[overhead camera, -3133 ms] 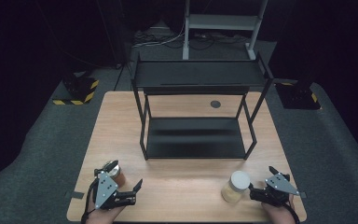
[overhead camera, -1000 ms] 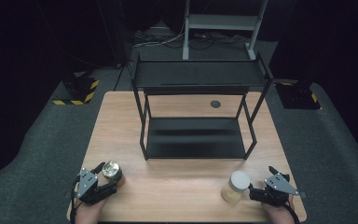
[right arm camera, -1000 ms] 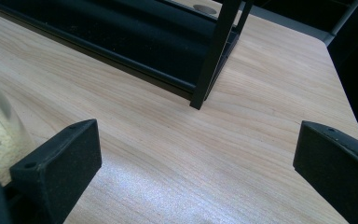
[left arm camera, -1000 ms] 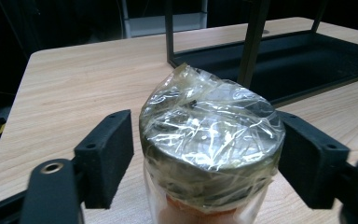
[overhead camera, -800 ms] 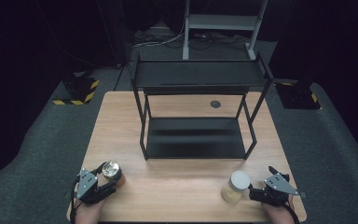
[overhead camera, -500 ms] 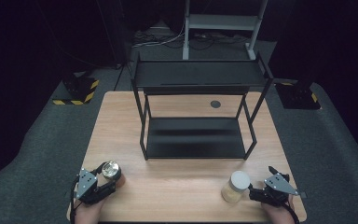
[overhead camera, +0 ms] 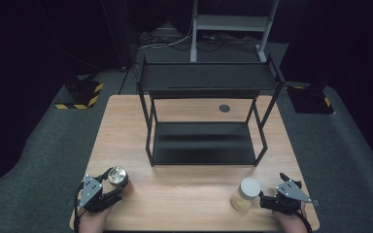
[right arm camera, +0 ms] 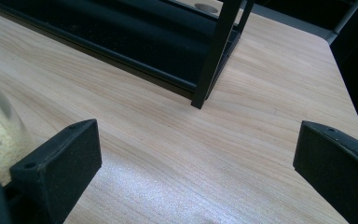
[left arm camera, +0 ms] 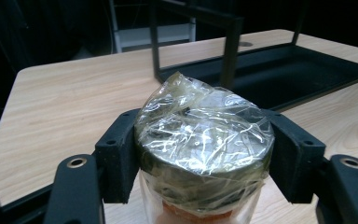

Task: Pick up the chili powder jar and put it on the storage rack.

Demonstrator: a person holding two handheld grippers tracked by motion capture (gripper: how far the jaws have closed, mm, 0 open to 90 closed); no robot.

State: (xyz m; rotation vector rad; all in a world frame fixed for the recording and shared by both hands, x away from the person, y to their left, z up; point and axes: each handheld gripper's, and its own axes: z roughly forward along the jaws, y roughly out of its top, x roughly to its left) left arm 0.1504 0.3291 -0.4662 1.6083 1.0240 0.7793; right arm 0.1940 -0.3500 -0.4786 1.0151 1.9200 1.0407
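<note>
Left claw [left arm camera: 200, 154] clenched on the foil-capped jar [left arm camera: 204, 140], gripped just under the cap so it can be lifted from the worktop [overhead camera: 184, 194] near edge; right claw [right arm camera: 191, 172] released, jaws wide, the white-lidded jar [overhead camera: 245, 193] left standing just beside it; rack [overhead camera: 204, 116] behind

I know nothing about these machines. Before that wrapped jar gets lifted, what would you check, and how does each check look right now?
1. Left gripper shut on the foil-topped jar, a pad on each side: ok.
2. Jar upright on the table: ok.
3. Grip firm enough to lift without slipping: cannot tell.
4. Black shelf rack has a free lower shelf: ok.
5. Right gripper open, nothing between its jaws: ok.
6. White-lidded jar stands apart from the left gripper's path: ok.
</note>
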